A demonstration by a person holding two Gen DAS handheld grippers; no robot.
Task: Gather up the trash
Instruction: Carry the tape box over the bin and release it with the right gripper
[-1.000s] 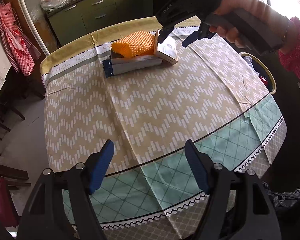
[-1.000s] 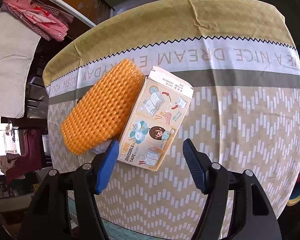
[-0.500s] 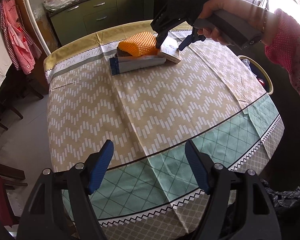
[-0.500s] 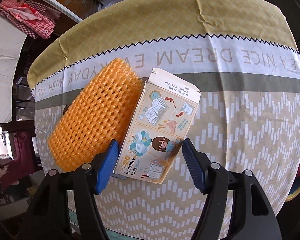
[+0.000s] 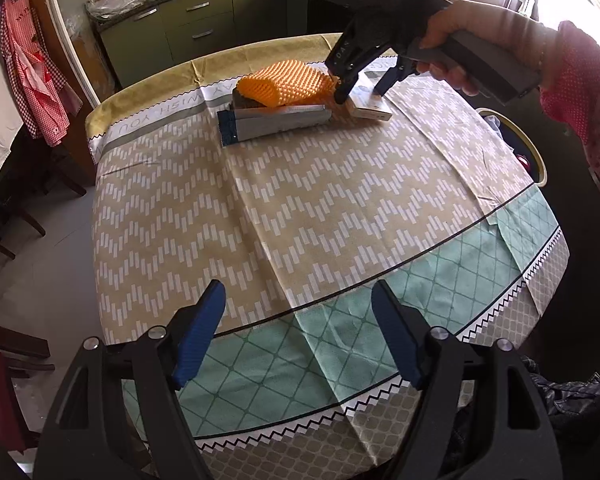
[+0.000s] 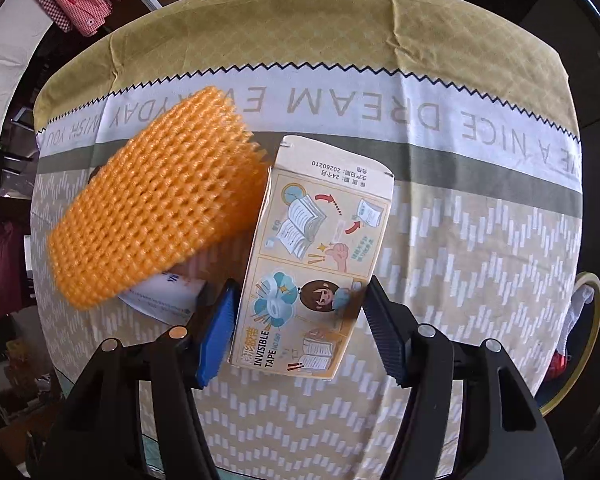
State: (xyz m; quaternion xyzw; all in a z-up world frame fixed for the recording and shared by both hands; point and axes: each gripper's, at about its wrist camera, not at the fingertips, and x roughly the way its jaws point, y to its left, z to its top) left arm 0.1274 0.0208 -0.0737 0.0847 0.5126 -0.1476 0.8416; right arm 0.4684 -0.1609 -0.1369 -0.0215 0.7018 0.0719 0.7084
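A beige invisible-tape box (image 6: 316, 264) lies on the tablecloth at the table's far end, beside an orange foam net (image 6: 156, 212) that rests on a flat grey-and-blue box (image 5: 276, 122). My right gripper (image 6: 300, 324) is open, its jaws on either side of the tape box's near end; it also shows in the left wrist view (image 5: 360, 88) over the tape box (image 5: 370, 106) and net (image 5: 286, 84). My left gripper (image 5: 296, 336) is open and empty above the table's near edge.
A round bin with a yellow rim (image 5: 528, 152) stands off the table's right side; it also shows in the right wrist view (image 6: 580, 344). Green kitchen cabinets (image 5: 204, 28) are behind the table. Chairs (image 5: 4, 216) stand at the left.
My right gripper has come down and forward, so that the tape box now sits between its jaws. The left gripper has pulled back a little from the table.
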